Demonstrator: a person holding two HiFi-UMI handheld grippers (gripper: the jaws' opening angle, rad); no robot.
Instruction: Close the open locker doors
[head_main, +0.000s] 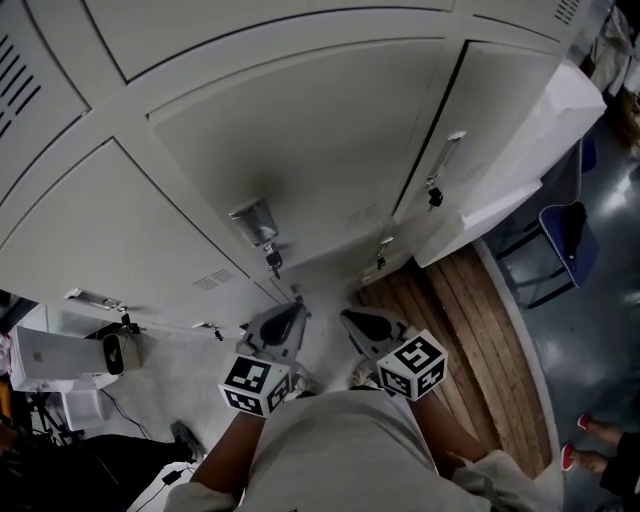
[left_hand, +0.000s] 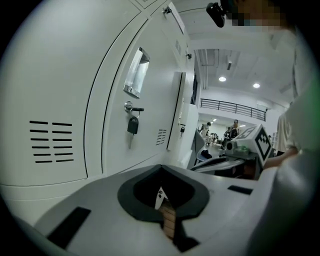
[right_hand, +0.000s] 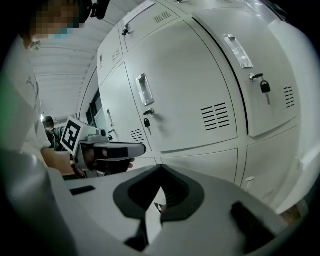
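Two grippers I hold low, near each other | left gripper (head_main: 283, 322) jaws together, nothing between | right gripper (head_main: 362, 325) the same | locker door (head_main: 525, 140) stands open at far right, probably well apart from both.

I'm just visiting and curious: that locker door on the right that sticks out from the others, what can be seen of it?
The ajar locker door is a flat panel of what looks like pale grey painted metal. It has a slim pull handle near its closing edge, a black-headed key hanging just below that, and vent slots. It stands swung a little out from the neighbouring door. Nothing touches it.
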